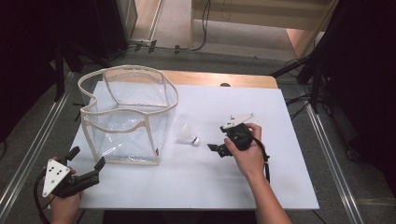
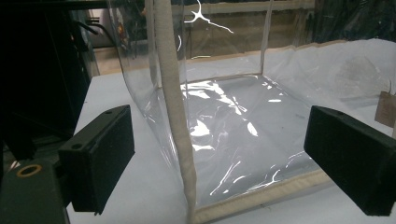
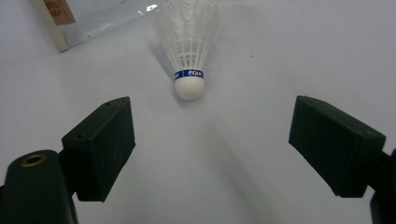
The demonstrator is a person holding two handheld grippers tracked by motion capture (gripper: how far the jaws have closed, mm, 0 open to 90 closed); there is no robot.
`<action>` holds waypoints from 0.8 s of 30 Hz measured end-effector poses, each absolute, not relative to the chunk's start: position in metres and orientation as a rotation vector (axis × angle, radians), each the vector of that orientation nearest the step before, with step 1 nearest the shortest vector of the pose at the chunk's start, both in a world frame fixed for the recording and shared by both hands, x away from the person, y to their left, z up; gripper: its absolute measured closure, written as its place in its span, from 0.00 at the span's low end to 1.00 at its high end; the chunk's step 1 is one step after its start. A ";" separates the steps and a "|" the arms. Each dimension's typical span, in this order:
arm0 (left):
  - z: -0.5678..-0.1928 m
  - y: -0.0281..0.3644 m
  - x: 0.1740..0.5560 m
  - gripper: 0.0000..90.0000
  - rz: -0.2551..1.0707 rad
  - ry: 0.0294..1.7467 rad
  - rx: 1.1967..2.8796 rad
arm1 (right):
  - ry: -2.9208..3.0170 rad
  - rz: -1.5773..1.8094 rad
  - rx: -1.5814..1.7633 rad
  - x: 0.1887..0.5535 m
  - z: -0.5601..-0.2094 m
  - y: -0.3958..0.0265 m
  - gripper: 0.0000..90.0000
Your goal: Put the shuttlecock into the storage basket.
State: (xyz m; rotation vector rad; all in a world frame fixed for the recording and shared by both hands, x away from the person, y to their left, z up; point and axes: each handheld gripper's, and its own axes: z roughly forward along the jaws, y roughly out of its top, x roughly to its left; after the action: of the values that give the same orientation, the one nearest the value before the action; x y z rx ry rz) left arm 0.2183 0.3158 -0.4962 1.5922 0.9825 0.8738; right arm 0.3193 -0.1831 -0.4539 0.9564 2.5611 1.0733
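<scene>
A white feather shuttlecock (image 1: 188, 136) with a blue band lies on its side on the white table (image 1: 224, 182), cork toward my right gripper. In the right gripper view the shuttlecock (image 3: 188, 46) lies just ahead of the right gripper (image 3: 224, 149), which is open and apart from it. The right gripper (image 1: 217, 137) sits a short way right of the shuttlecock in the high view. A clear plastic bag (image 1: 126, 116) with beige trim stands open at the left. My left gripper (image 1: 86, 157) is open near the bag's front left corner. The bag's corner seam (image 2: 175, 116) stands upright between the wide jaws of the left gripper (image 2: 224, 163), not gripped.
A small brown tag (image 3: 58, 11) hangs on the bag's front right corner. A wooden strip (image 1: 224, 80) runs along the table's far edge. Dark stands and cables (image 1: 317, 70) flank the table on the floor. The white surface spreads wide in front of and right of the shuttlecock.
</scene>
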 end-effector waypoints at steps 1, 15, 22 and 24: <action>-0.496 0.316 0.218 0.10 0.873 0.983 1.592 | 2.566 1.068 0.956 0.321 -0.453 -0.182 0.14; -0.496 0.316 0.218 0.10 0.874 0.981 1.597 | 2.635 1.007 0.941 0.342 -0.450 -0.158 0.15; -0.496 0.316 0.218 0.10 0.874 0.978 1.600 | 2.679 0.949 0.912 0.349 -0.453 -0.146 0.15; -0.496 0.315 0.218 0.10 0.874 0.978 1.600 | 2.694 0.939 0.901 0.351 -0.454 -0.143 0.15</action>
State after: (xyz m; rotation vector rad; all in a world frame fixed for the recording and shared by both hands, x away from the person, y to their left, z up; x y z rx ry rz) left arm 0.2181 0.3155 -0.4962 1.6000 0.9776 0.8740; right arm 0.3514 -0.1429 -0.4542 0.9014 2.6944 0.9386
